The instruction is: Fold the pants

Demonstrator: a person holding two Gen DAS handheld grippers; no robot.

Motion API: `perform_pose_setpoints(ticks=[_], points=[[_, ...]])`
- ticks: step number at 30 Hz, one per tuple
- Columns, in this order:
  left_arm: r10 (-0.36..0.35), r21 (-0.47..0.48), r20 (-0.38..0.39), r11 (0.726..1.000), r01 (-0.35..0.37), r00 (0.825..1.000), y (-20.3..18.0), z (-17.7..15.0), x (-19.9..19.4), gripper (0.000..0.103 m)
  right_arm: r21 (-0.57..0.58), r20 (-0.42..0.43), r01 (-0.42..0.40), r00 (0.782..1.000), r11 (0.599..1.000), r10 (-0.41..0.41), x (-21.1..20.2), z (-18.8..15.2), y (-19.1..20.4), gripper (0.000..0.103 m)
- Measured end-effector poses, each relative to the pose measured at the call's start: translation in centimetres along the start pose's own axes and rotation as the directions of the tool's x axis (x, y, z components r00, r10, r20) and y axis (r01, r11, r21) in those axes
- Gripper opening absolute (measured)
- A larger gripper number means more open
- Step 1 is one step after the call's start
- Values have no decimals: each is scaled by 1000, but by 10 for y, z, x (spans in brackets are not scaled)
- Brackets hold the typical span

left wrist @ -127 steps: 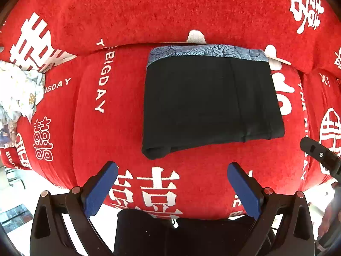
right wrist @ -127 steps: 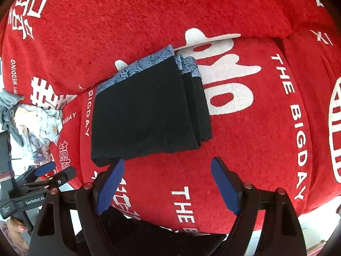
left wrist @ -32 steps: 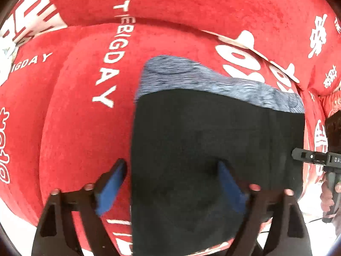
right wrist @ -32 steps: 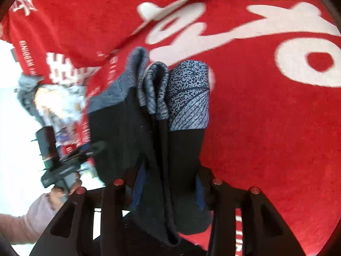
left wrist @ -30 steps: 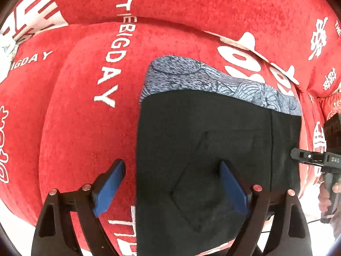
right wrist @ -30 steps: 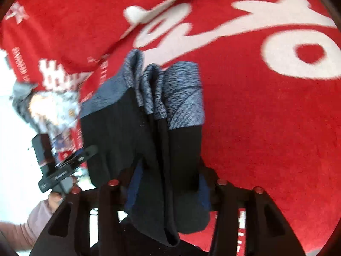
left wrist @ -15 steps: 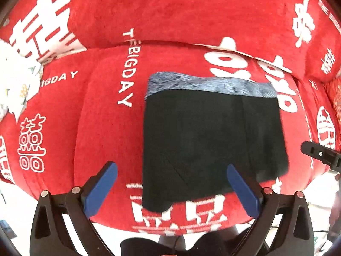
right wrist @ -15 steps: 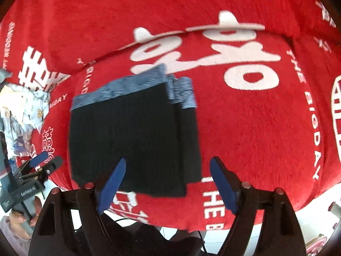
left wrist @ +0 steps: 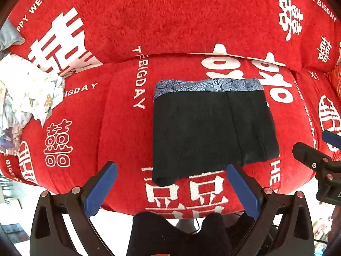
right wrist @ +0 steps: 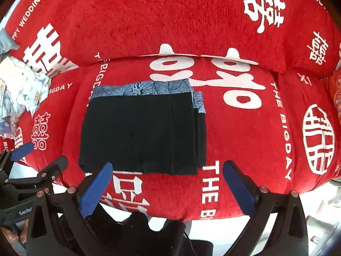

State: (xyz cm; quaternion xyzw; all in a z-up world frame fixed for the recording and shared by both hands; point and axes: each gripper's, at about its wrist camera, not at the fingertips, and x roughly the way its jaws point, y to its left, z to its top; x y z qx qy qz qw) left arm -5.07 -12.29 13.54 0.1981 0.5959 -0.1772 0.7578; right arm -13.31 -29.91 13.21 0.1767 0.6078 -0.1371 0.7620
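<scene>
The black pants with a blue patterned waistband lie folded in a flat rectangle on the red sofa seat; they also show in the right wrist view. My left gripper is open and empty, held back off the sofa's front edge, near the pants' near edge. My right gripper is open and empty, likewise back from the front edge. Each gripper shows at the side of the other's view.
The sofa has a red cover with white lettering and a backrest behind the seat. A crumpled pile of light patterned cloth lies at the sofa's left end. The floor shows below the front edge.
Both grippers have let go of the pants and drawn back from them. The folded pants now lie still on the seat, nearer the front edge than 4 s ago.
</scene>
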Motion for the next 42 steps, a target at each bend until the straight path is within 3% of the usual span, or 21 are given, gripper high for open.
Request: perform_pose_setpoints(ticks=[15, 42], points=[[23, 1, 0, 1000, -23, 1000, -6, 2, -24, 103, 27, -14, 47, 999, 999, -47, -24, -8, 0, 103], [4, -3, -28, 1000, -4, 1000, -18, 8, -17, 103, 3, -57, 73, 996, 997, -73, -15, -1, -6, 103]])
